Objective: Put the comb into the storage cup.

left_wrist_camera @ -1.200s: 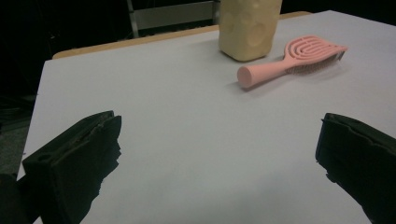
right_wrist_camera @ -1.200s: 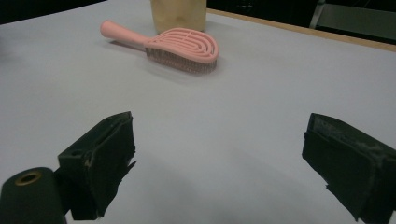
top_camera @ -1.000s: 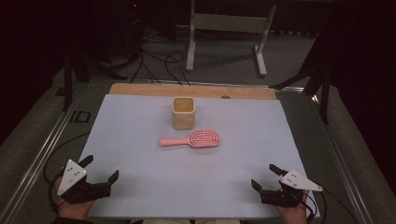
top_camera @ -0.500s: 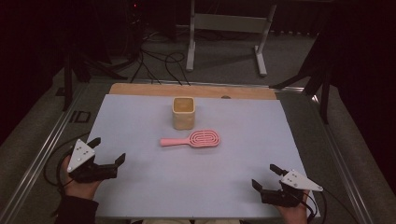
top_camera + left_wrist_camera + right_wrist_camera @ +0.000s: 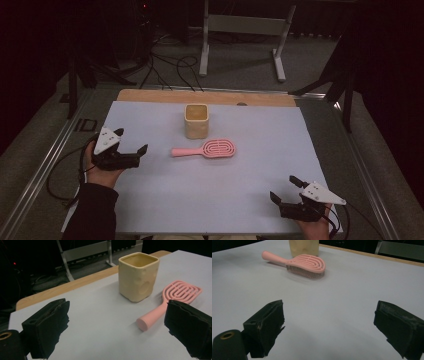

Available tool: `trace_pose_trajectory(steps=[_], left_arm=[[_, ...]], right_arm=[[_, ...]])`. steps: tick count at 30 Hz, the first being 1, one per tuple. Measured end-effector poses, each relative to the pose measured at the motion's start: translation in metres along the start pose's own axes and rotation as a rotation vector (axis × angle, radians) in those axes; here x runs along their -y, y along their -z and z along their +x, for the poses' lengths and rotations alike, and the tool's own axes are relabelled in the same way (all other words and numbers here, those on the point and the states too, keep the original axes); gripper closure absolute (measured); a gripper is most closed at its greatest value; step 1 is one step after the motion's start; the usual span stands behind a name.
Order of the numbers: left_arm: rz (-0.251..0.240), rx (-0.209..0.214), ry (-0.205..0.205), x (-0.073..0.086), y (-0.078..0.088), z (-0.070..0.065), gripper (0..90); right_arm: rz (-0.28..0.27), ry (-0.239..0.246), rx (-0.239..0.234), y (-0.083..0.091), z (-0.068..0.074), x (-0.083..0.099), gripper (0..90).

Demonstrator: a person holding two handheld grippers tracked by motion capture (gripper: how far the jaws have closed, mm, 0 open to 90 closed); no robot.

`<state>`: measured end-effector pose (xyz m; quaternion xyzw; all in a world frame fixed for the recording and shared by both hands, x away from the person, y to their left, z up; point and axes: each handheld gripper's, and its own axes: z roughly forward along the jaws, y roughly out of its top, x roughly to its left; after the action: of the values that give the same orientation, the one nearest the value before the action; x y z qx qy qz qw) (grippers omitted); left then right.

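So we've got a pink hairbrush [image 5: 209, 149] lying flat near the middle of the pale sheet [image 5: 250, 200] that covers the table, bristles down, handle pointing toward the left side in the high view. Just behind it, close but not touching, sits a squarish yellow cup [image 5: 196, 120], upright and open at the top.

The left gripper [image 5: 134, 153] is the one nearest the brush. It hovers off the end of the handle with a clear gap between them. In the left gripper view the handle tip sits between the two black jaws, farther out, and the jaws stand wide with nothing in them; they've just been closing a touch.

The right gripper [image 5: 283, 189] is down at the near right corner of the sheet, well apart from the brush. Its jaws are spread wide too, with nothing between them, and from the right gripper view we see the brush and the bottom of the cup way out in front.
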<state>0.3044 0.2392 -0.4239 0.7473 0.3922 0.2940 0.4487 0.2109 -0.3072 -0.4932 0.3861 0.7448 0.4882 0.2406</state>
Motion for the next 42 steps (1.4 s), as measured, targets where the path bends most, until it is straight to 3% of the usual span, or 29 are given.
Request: trace_pose_trajectory(steps=[3, 8, 12, 13, 14, 18, 20, 25, 33, 42], left_arm=[[0.017, 0.008, 0.014, -0.004, -0.013, 0.003, 6.0], [0.037, -0.018, 0.037, -0.005, -0.030, 0.009, 15.2], [0.047, 0.009, 0.084, -0.006, -0.047, 0.015, 23.3], [0.047, 0.009, 0.084, -0.006, -0.047, 0.015, 27.1], [0.049, 0.036, 0.112, -0.006, -0.054, 0.017, 31.6], [0.068, 0.052, 0.127, -0.004, -0.067, 0.016, 50.4], [0.094, 0.087, 0.130, 0.000, -0.079, 0.014, 60.5], [0.154, 0.105, 0.149, 0.005, -0.097, 0.011, 88.8], [0.263, 0.150, 0.154, 0.017, -0.123, -0.001, 89.9], [0.301, 0.212, 0.122, 0.027, -0.131, -0.014, 89.8]], right_arm=[[0.000, 0.002, 0.000, 0.000, 0.000, 0.000, 9.0], [-0.001, 0.003, 0.000, 0.000, 0.000, 0.000, 9.0], [0.001, 0.004, -0.001, 0.000, 0.000, 0.000, 9.0], [0.000, 0.004, -0.003, -0.001, 0.000, 0.000, 9.0], [0.002, 0.003, -0.003, -0.001, 0.000, 0.000, 9.0], [0.003, 0.009, -0.004, -0.001, 0.000, 0.000, 9.0], [0.003, 0.007, -0.003, -0.001, 0.000, 0.000, 9.0], [0.006, 0.005, -0.006, -0.001, 0.000, 0.000, 9.0], [0.010, 0.004, -0.012, -0.002, 0.001, 0.000, 9.0], [0.010, 0.005, -0.013, -0.002, 0.001, 0.000, 9.1]])
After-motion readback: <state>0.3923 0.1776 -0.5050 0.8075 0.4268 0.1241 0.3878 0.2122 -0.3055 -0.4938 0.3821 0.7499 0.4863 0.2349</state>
